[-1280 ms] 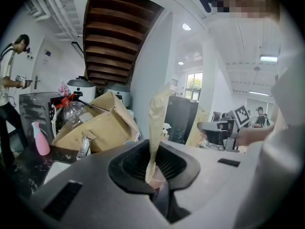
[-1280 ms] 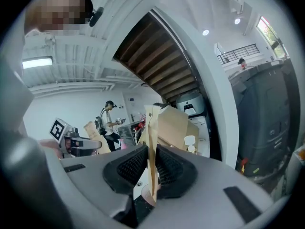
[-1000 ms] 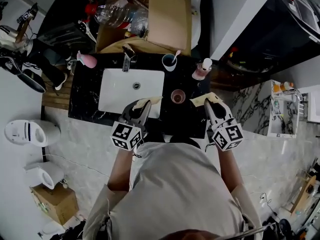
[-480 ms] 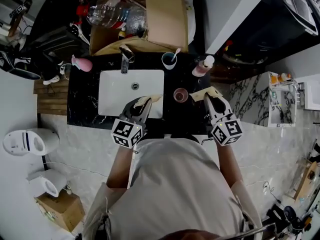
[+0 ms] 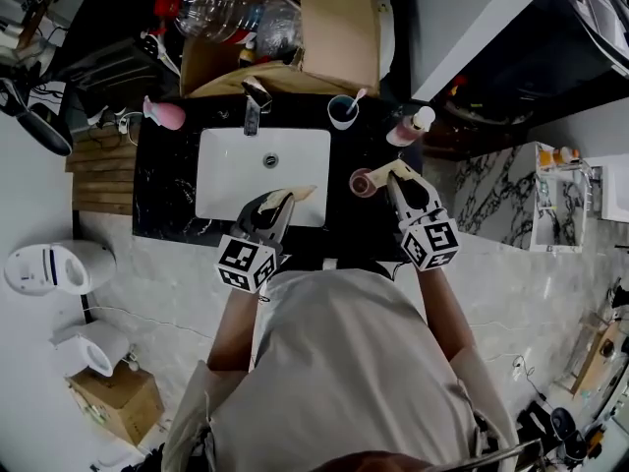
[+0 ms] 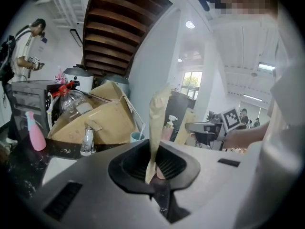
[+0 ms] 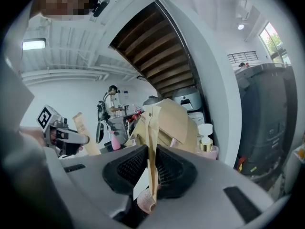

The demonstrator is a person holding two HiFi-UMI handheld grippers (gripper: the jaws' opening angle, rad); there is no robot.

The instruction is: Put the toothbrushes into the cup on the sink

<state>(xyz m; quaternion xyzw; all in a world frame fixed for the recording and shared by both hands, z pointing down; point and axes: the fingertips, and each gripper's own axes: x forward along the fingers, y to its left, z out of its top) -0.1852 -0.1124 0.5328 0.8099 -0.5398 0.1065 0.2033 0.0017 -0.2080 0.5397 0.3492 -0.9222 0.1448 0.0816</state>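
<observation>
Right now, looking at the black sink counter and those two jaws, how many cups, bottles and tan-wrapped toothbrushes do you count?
Cups: 2 (blue cup, pink cup)
Bottles: 2 (pink bottle, pump bottle)
Tan-wrapped toothbrushes: 2 (left toothbrush, right toothbrush, each clamped between a pair of jaws)
Total: 6

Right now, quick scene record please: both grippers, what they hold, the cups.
left gripper: shut on left wrapped toothbrush, over basin's front edge
right gripper: shut on right wrapped toothbrush, tip beside pink cup
pink cup: on black counter, right of basin
blue cup: behind basin, something slim stands in it
status: neither toothbrush in a cup yet
</observation>
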